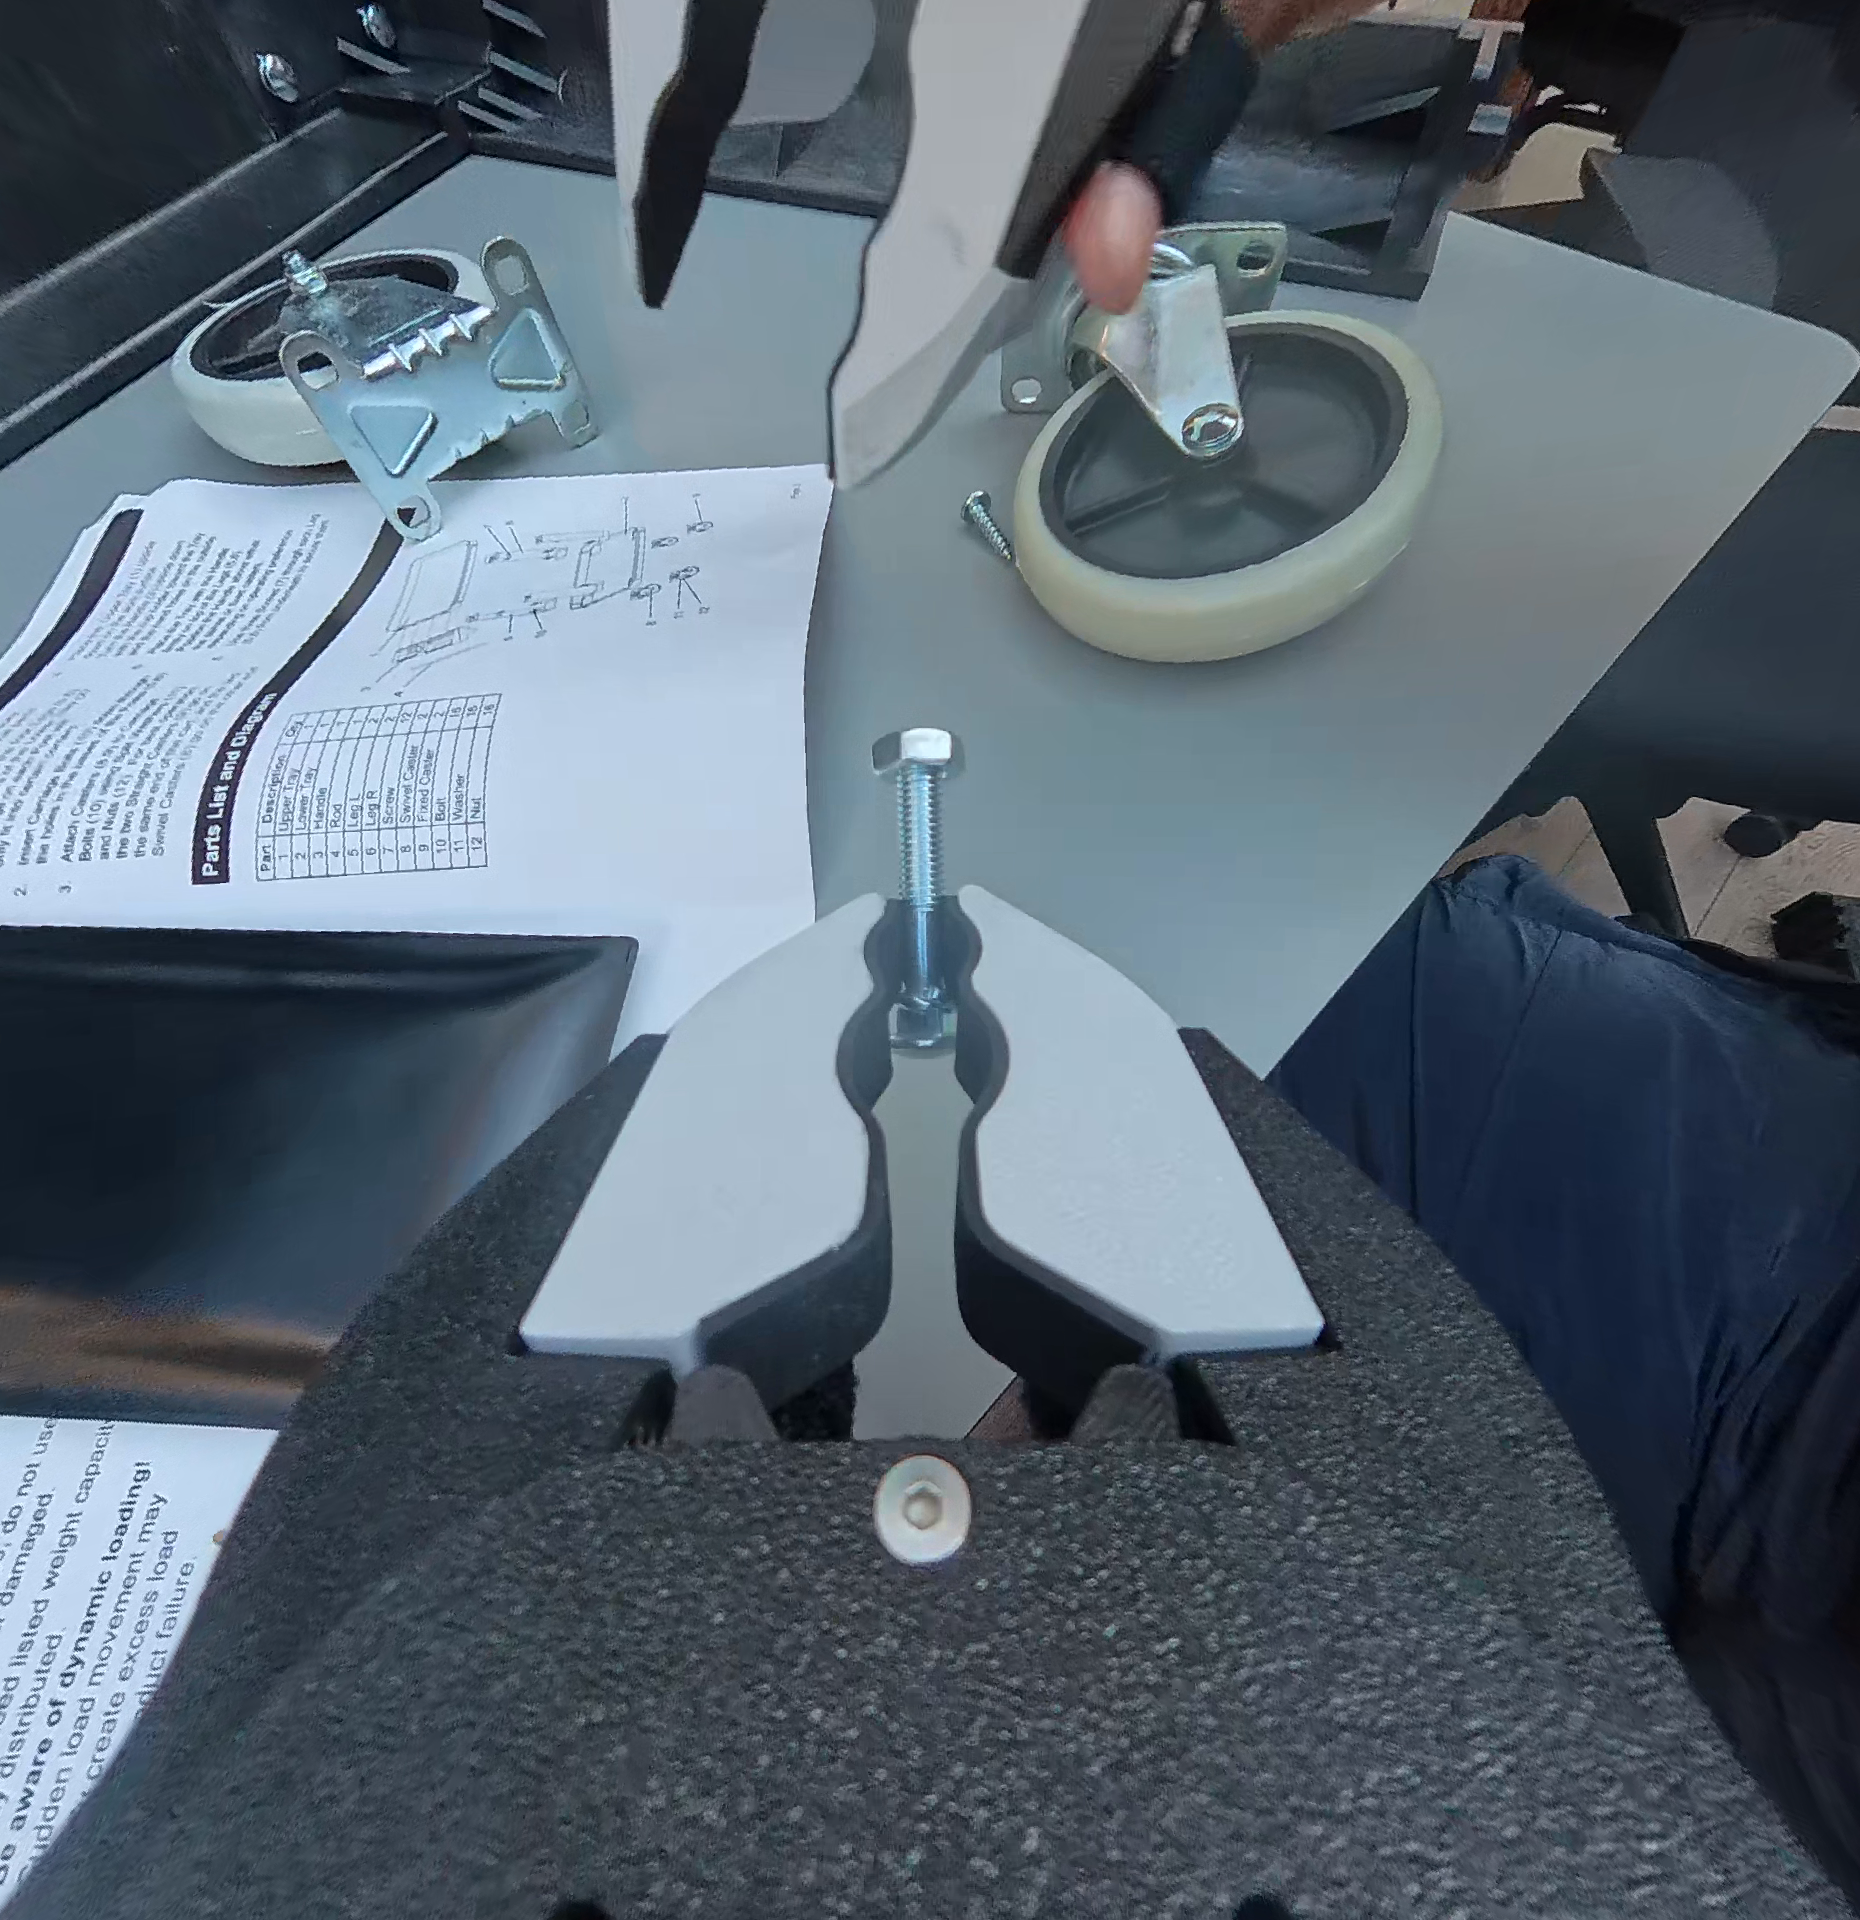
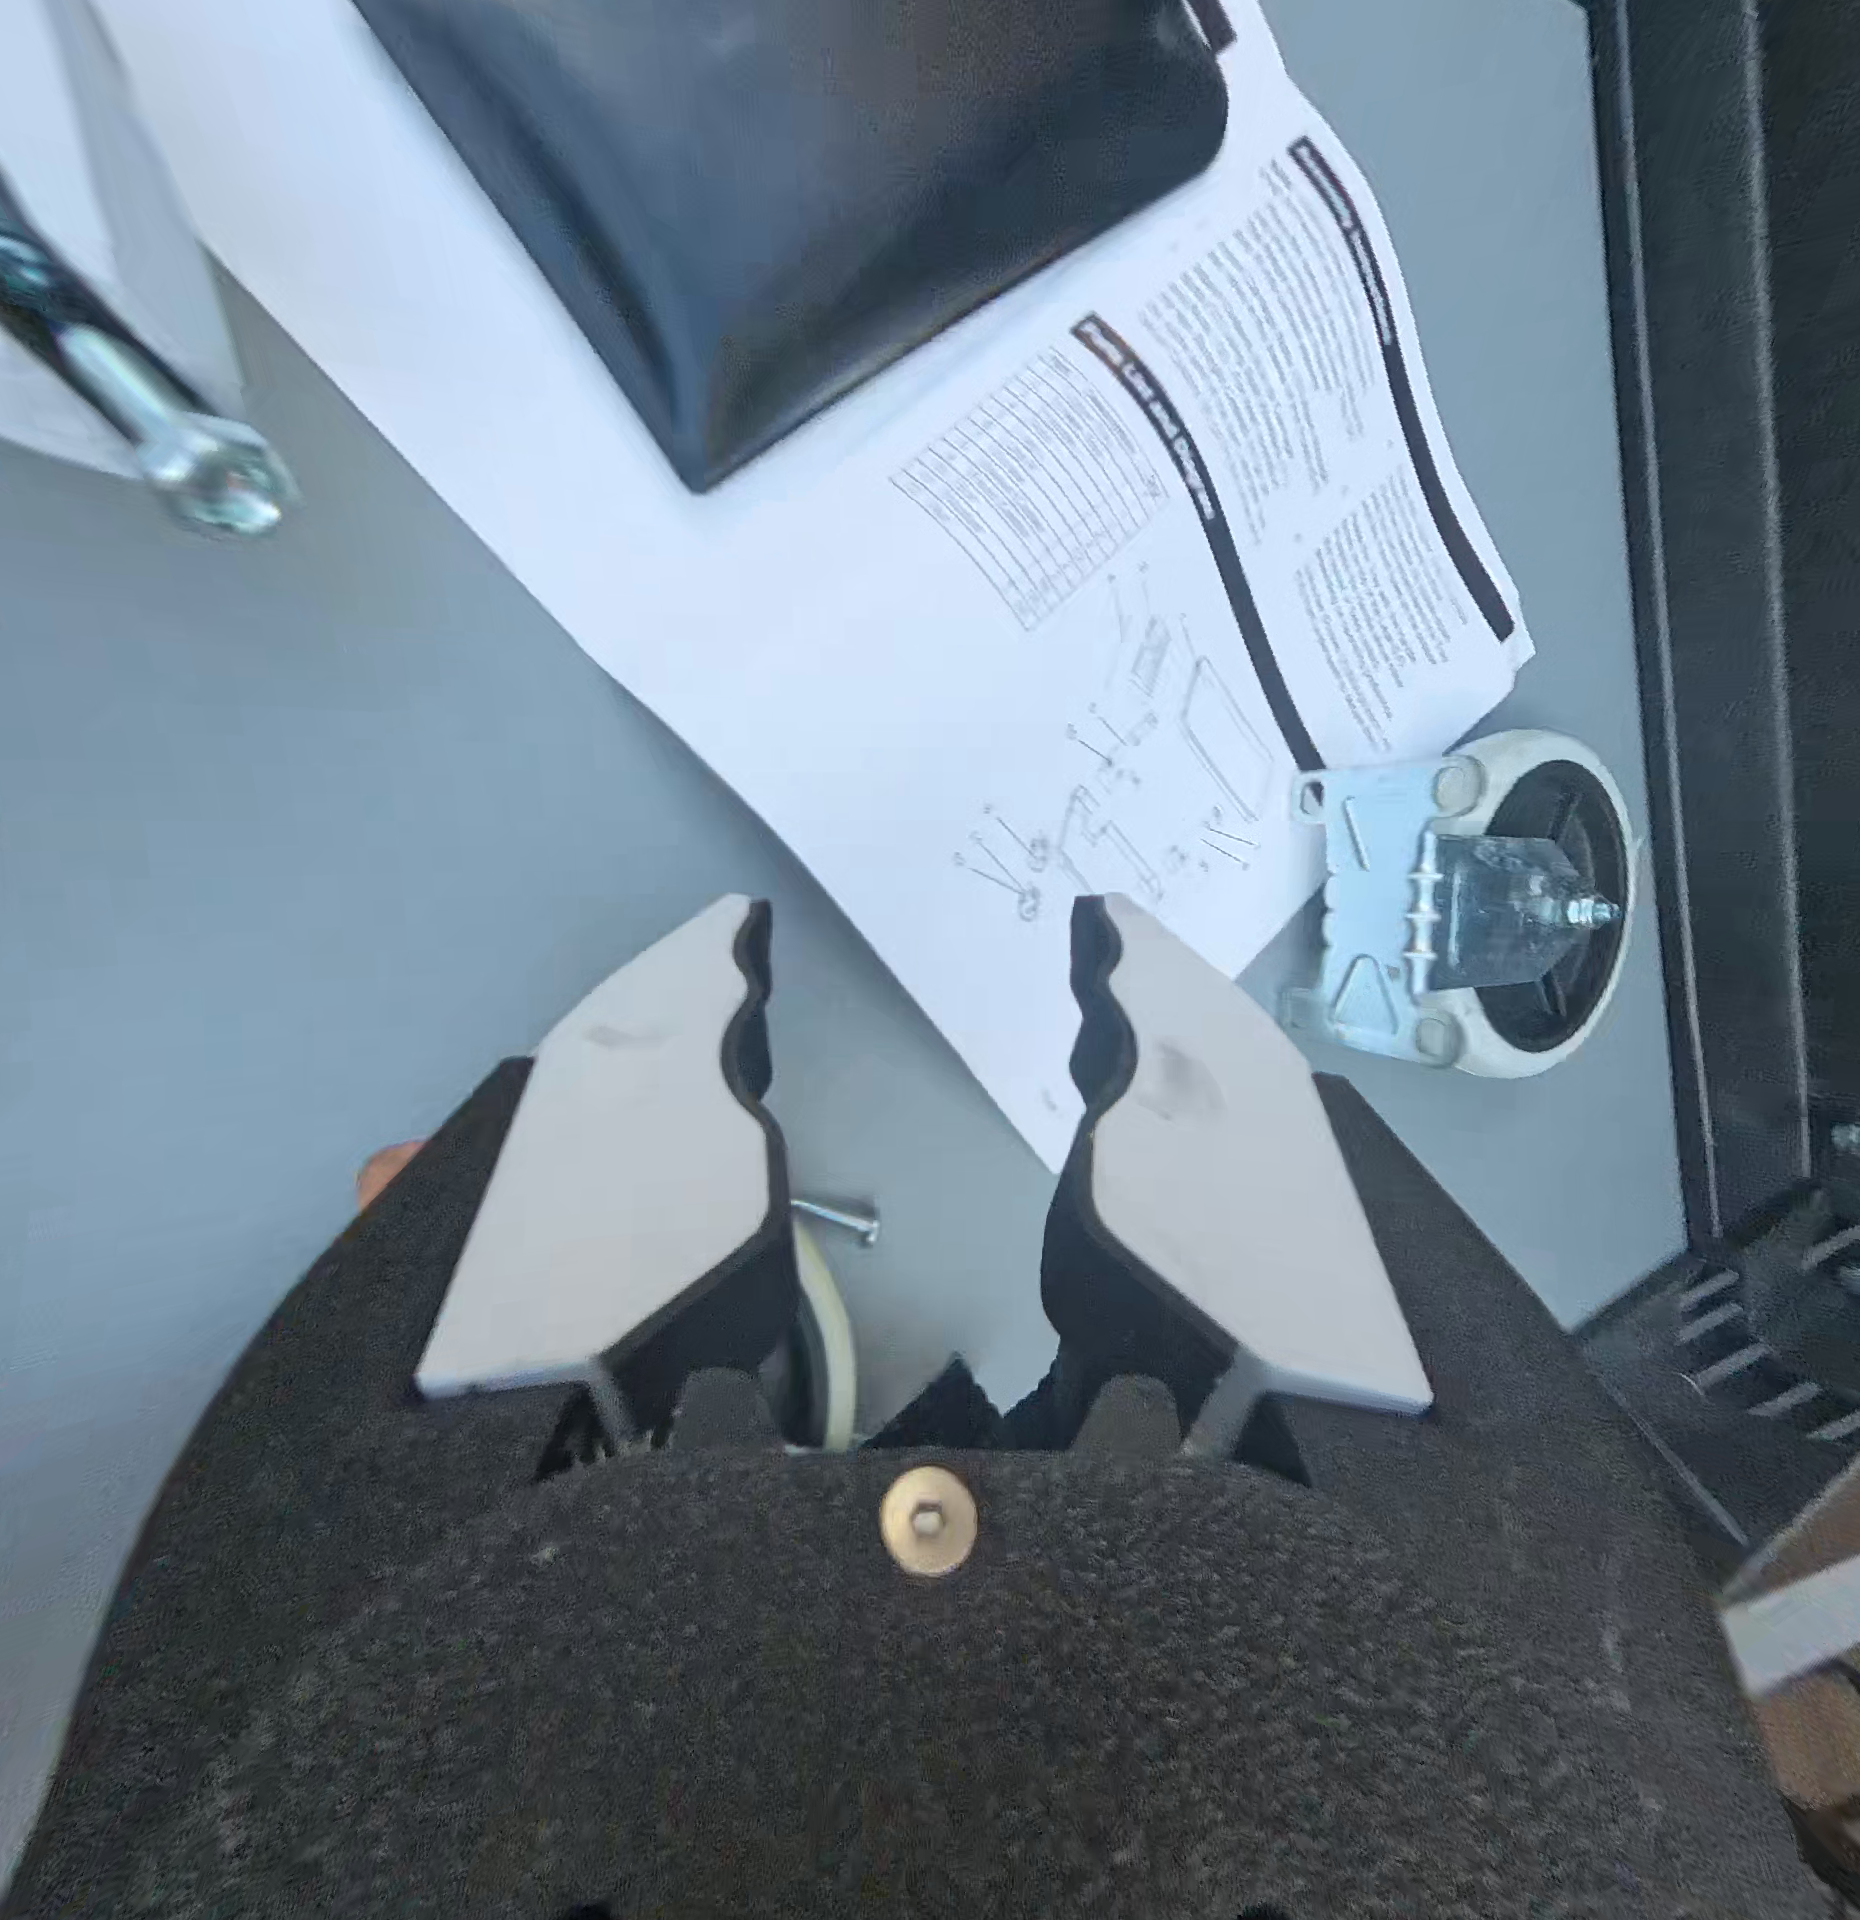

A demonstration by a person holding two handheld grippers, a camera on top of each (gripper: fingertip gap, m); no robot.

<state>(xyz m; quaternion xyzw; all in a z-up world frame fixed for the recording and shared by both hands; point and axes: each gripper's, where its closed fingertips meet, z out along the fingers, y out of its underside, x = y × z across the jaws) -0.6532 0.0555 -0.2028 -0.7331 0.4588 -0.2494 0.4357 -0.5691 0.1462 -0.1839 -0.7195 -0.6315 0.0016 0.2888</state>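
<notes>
Clamping a zinc-plated hex-head bolt (image 1: 918, 831) by its nutted lower end, the left hand-held gripper (image 1: 921, 904) keeps the shank upright above the grey desk (image 1: 1113, 790), head exposed. The right hand-held gripper (image 2: 921, 914) hangs wide open, gripping nothing, over the white printed instruction sheet (image 2: 853, 665).
</notes>
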